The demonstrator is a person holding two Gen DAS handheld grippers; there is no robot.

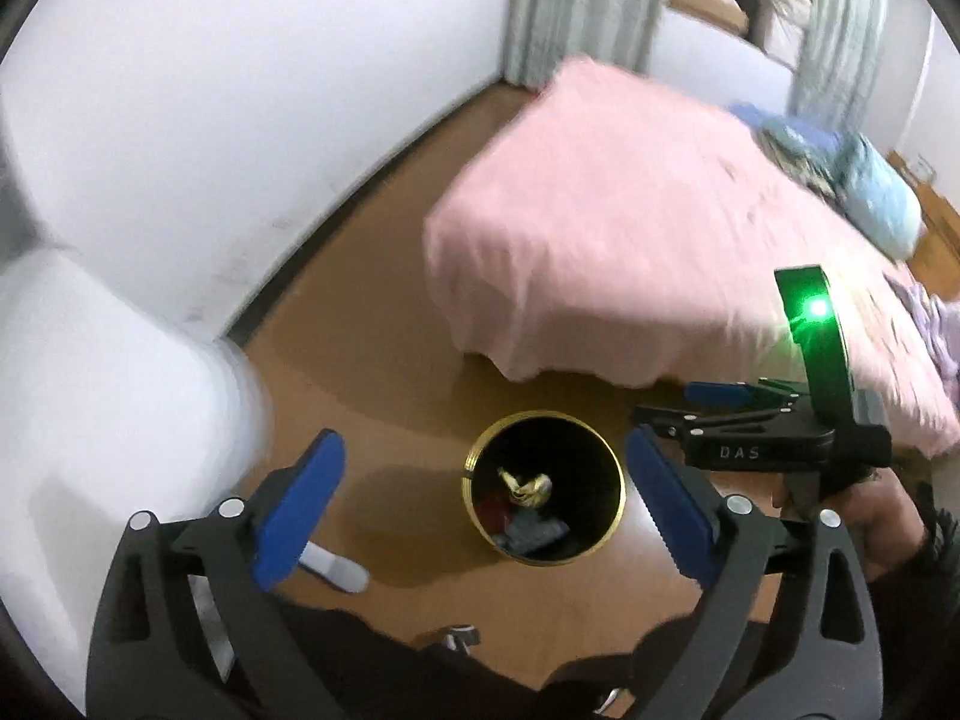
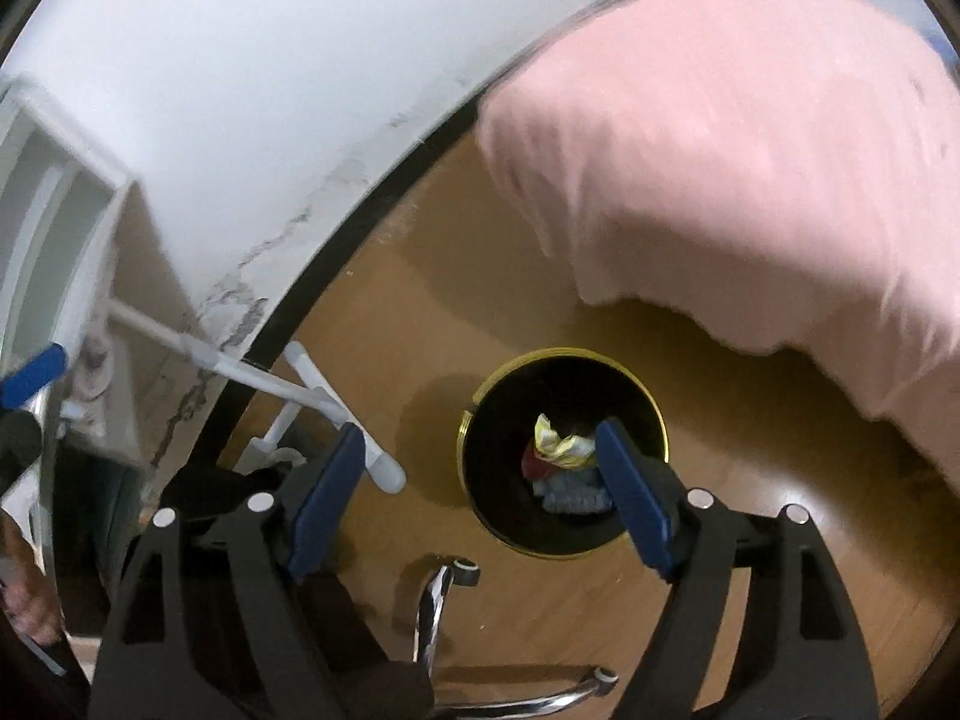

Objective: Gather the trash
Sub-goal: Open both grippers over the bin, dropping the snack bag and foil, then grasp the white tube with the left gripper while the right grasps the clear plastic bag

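Pink bedding covers the bed (image 1: 630,228) at far right; on the brown wooden floor (image 2: 372,312) near its corner stands a black, gold-rimmed bin (image 1: 618,480) holding crumpled yellow wrapper trash (image 2: 561,447). Above it, left gripper (image 1: 480,510) and right gripper (image 2: 480,498) both hang spread wide, empty.

White wall (image 1: 210,90), wooden floor (image 1: 372,324), pink-sheeted bed (image 1: 630,228), grey curtains (image 1: 576,6).
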